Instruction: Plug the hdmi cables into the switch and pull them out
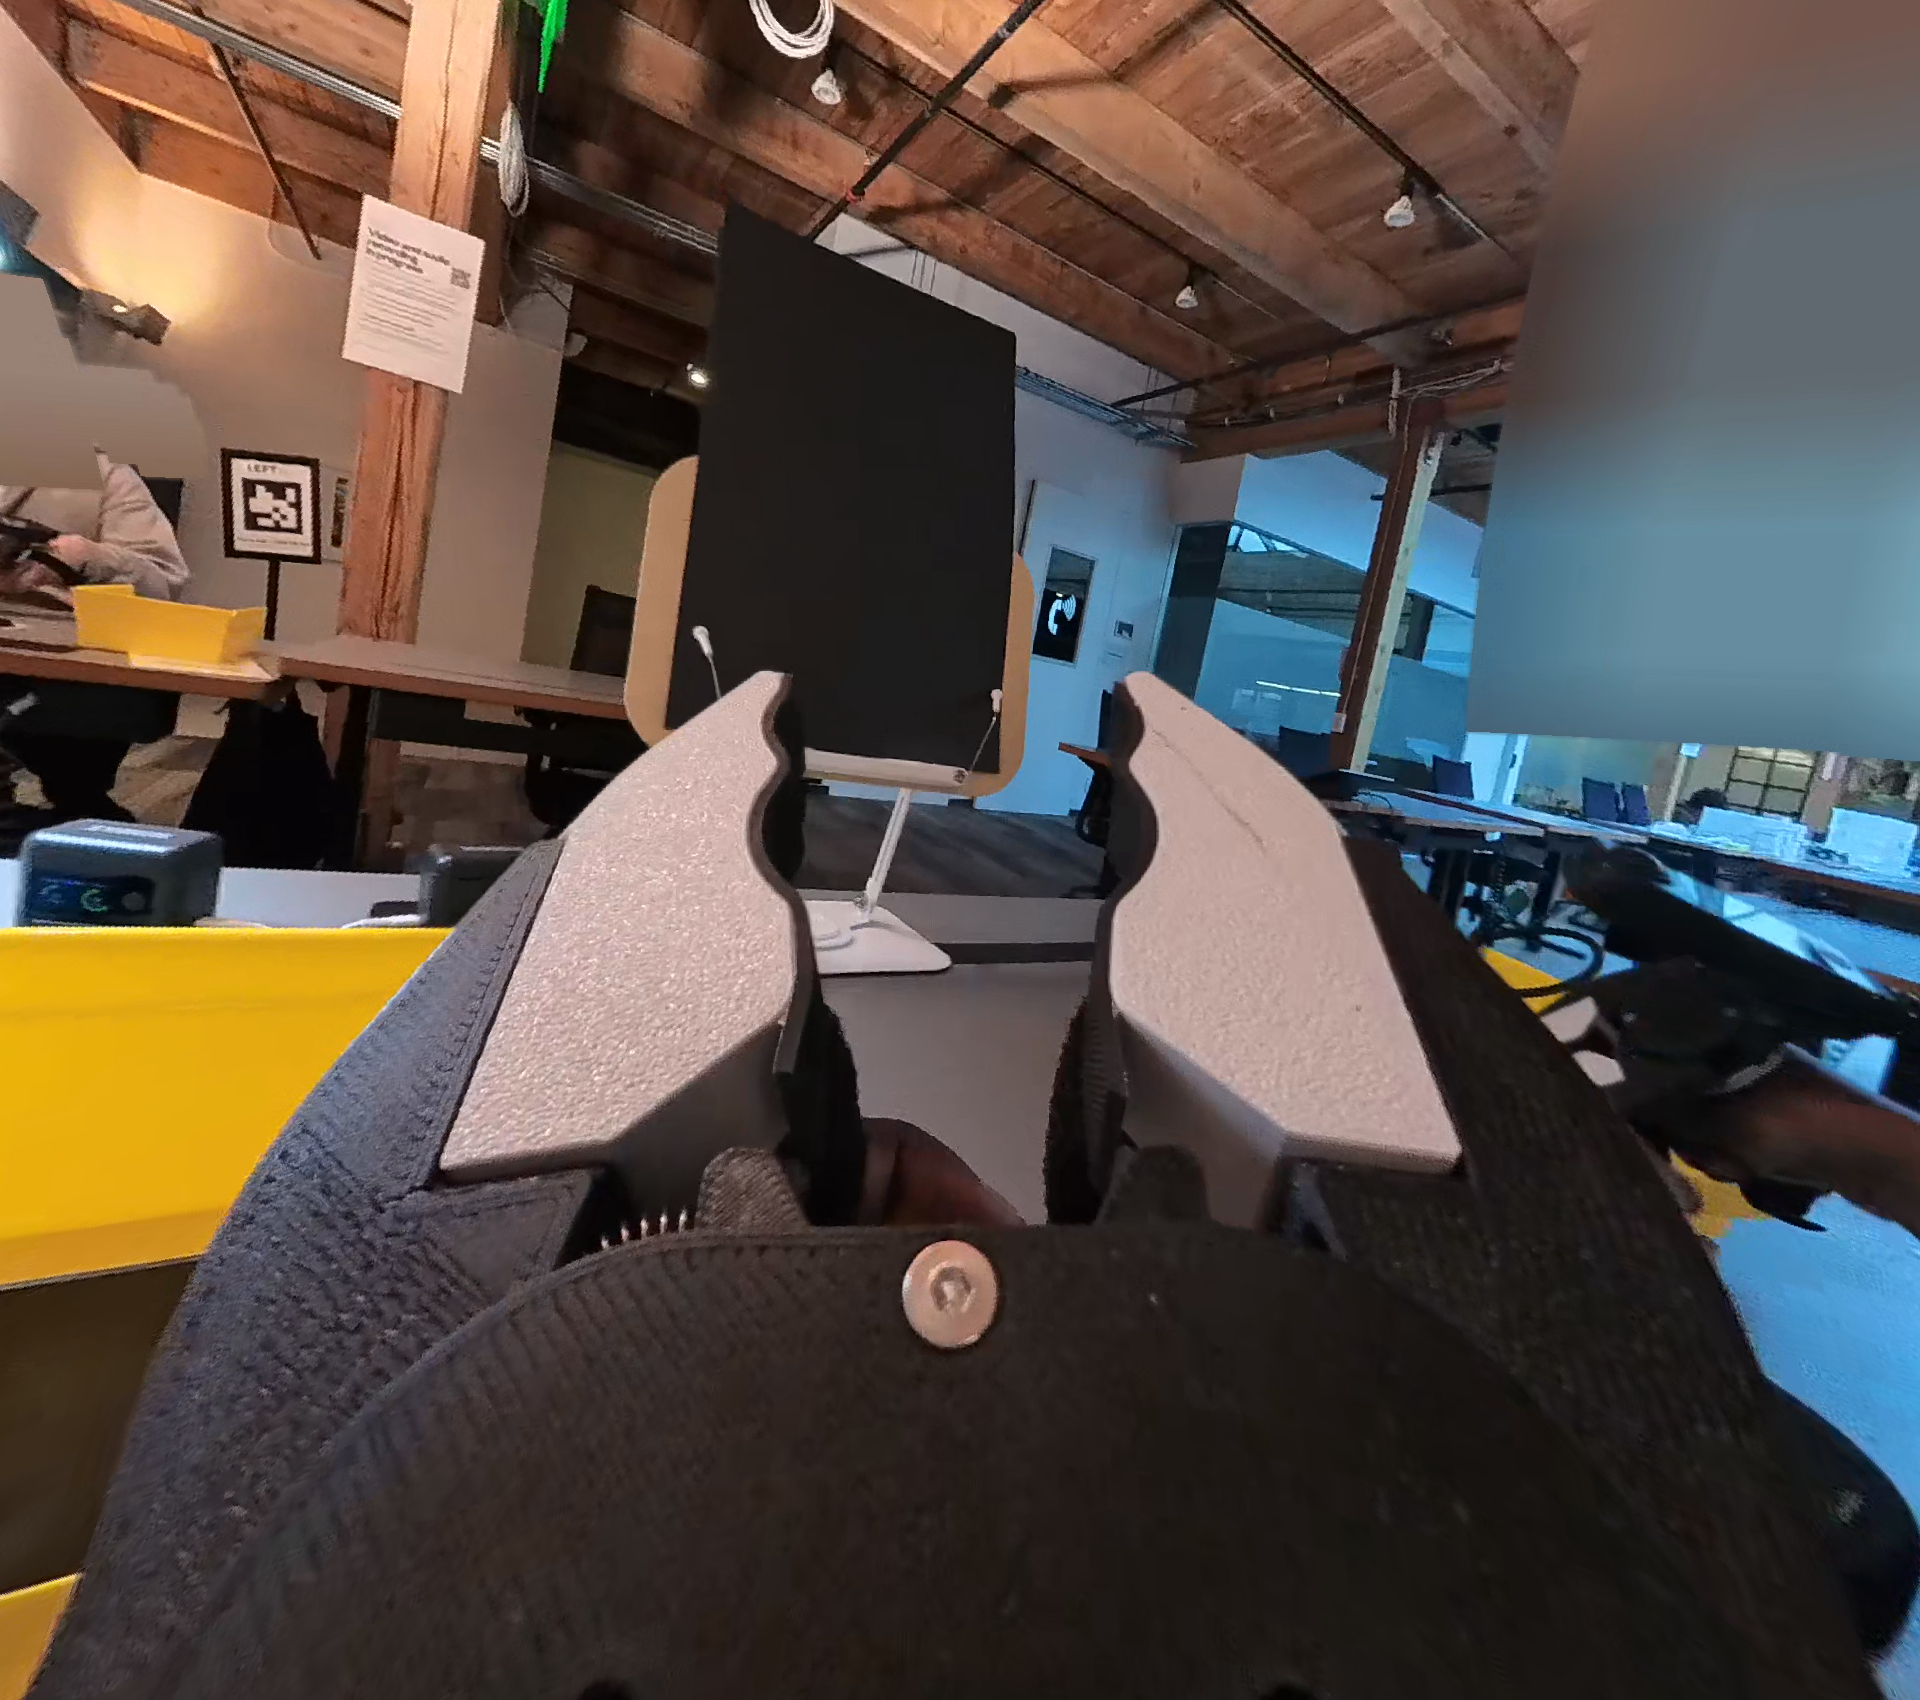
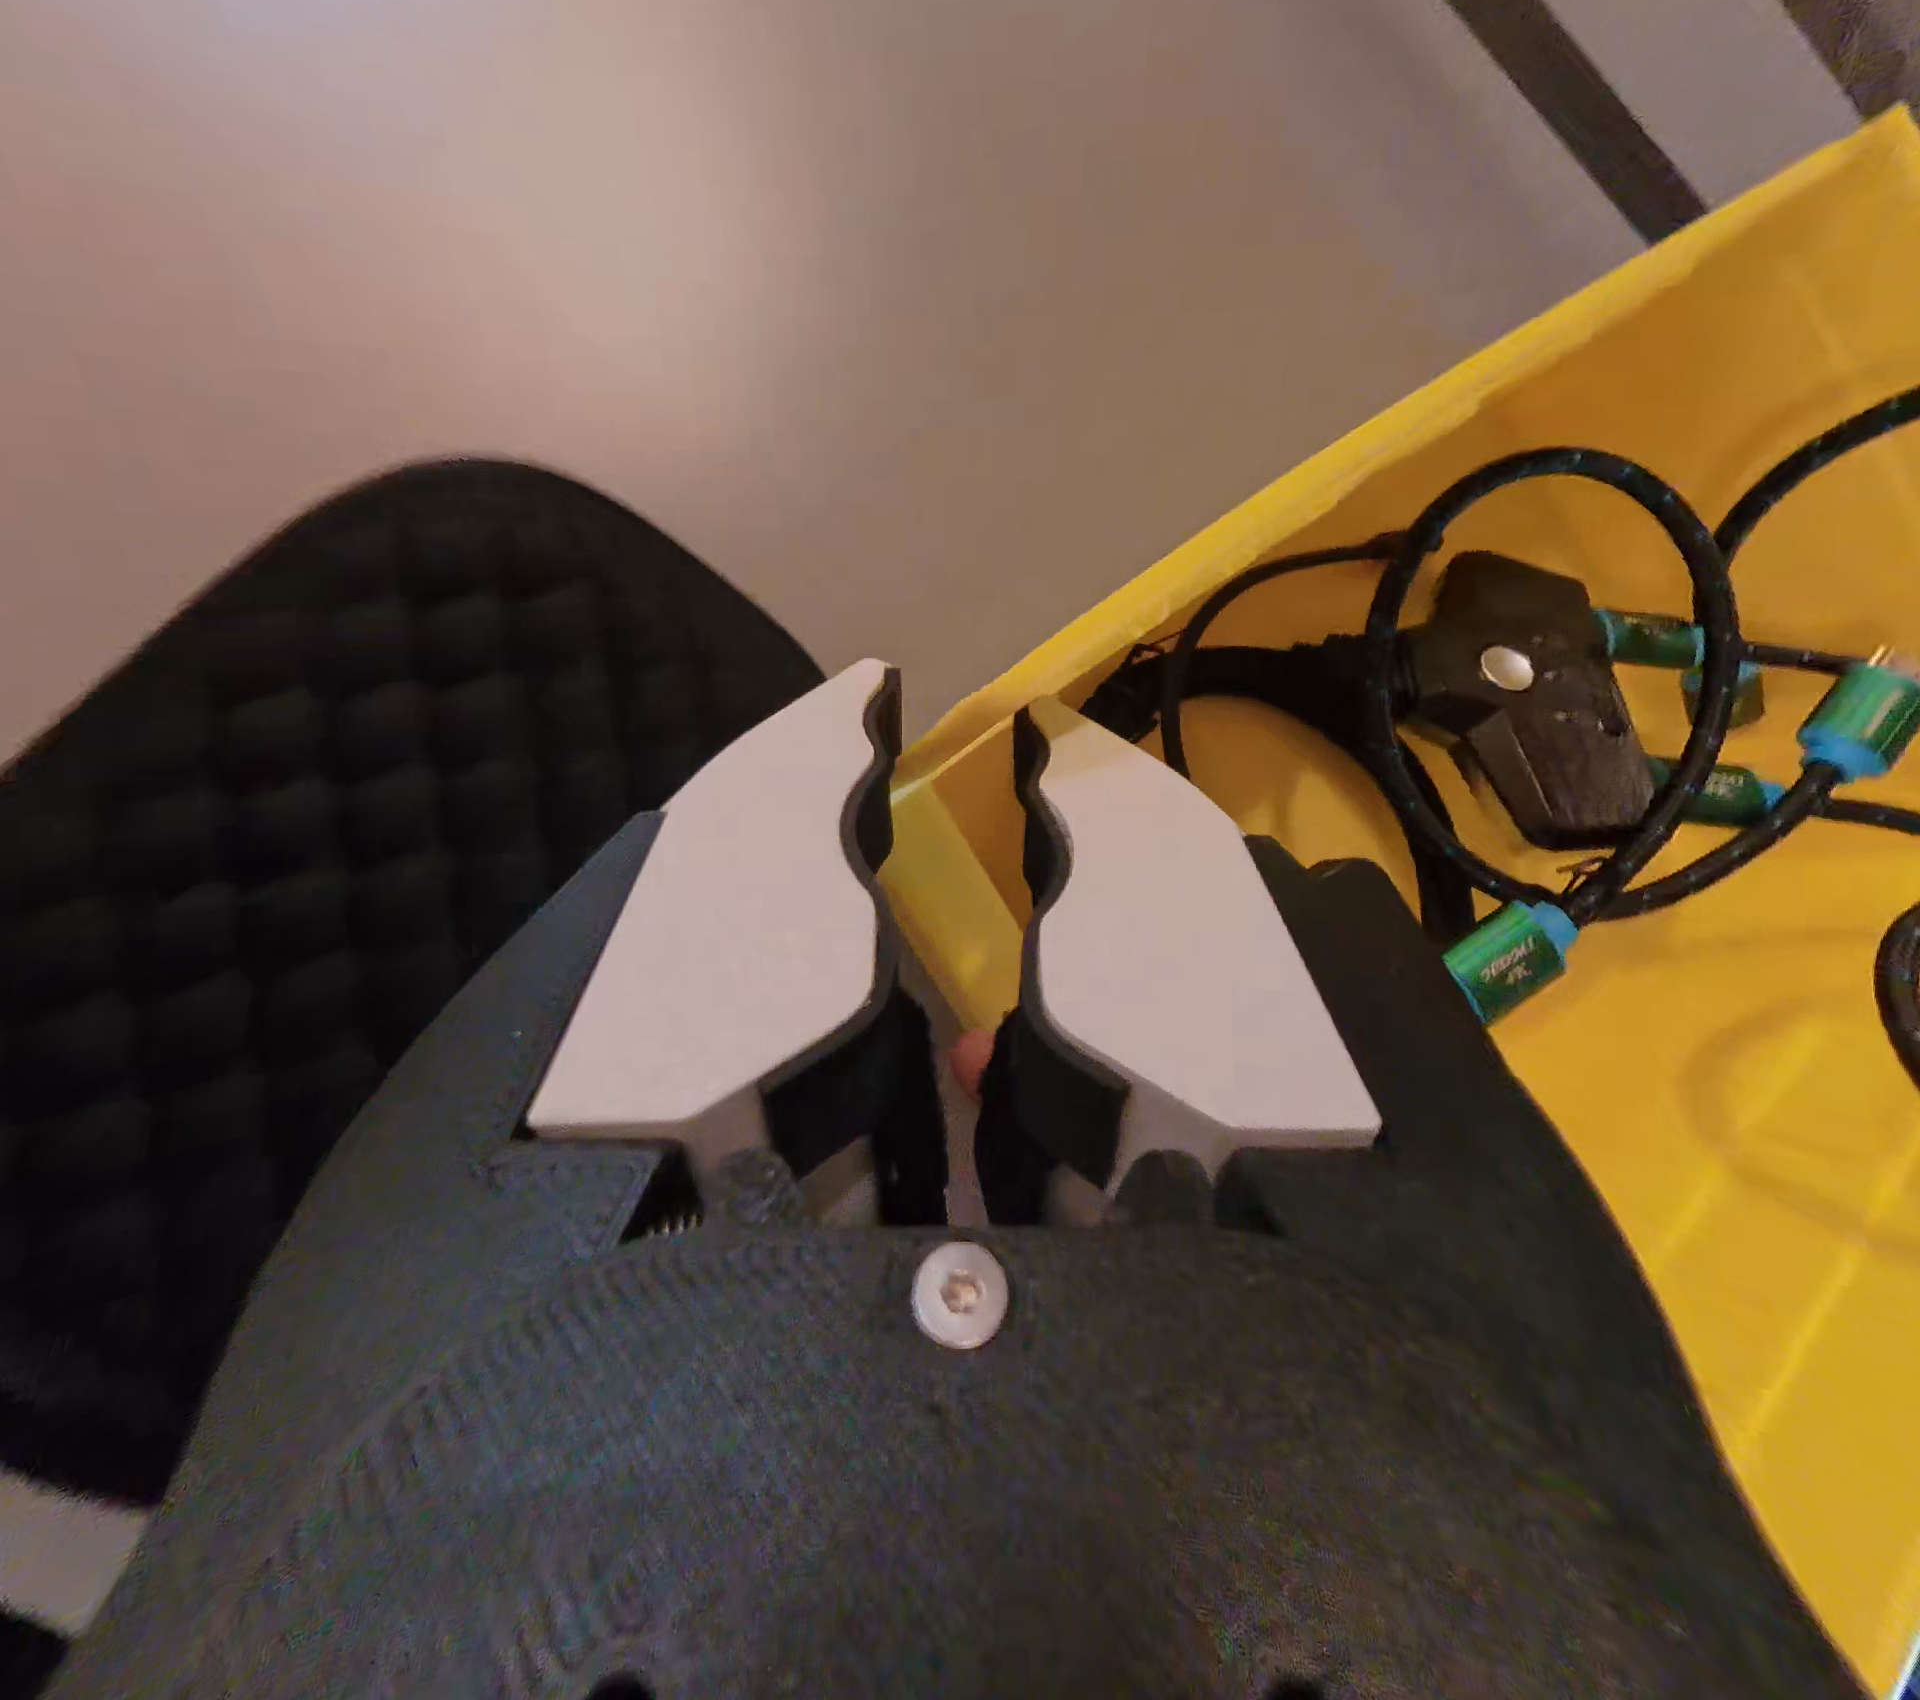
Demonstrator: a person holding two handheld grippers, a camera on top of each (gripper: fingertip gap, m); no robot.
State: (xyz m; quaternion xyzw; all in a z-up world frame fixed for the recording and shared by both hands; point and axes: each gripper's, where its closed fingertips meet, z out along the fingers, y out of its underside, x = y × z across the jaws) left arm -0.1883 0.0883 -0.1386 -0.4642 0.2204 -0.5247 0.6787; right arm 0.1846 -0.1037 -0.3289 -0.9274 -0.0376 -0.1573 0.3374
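Note:
In the right wrist view a black HDMI switch (image 2: 1517,694) lies in a yellow tray (image 2: 1558,362), among black braided HDMI cables (image 2: 1683,538) with green and blue plugs (image 2: 1507,959). Two green plugs sit against the switch's right side; I cannot tell if they are plugged in. My right gripper (image 2: 956,705) is open and empty, above the tray's near left corner. My left gripper (image 1: 956,694) is open and empty, raised and pointing across the room. The right gripper also shows blurred at the right edge of the left wrist view (image 1: 1714,1006).
A grey table (image 2: 727,196) carries a black quilted pad (image 2: 364,767) left of the tray. The left wrist view shows a yellow tray wall (image 1: 187,1079), a black panel on a white stand (image 1: 852,507), a black device (image 1: 120,871) and a person at a far desk (image 1: 114,528). There is about 45 cm between the tips of the two grippers.

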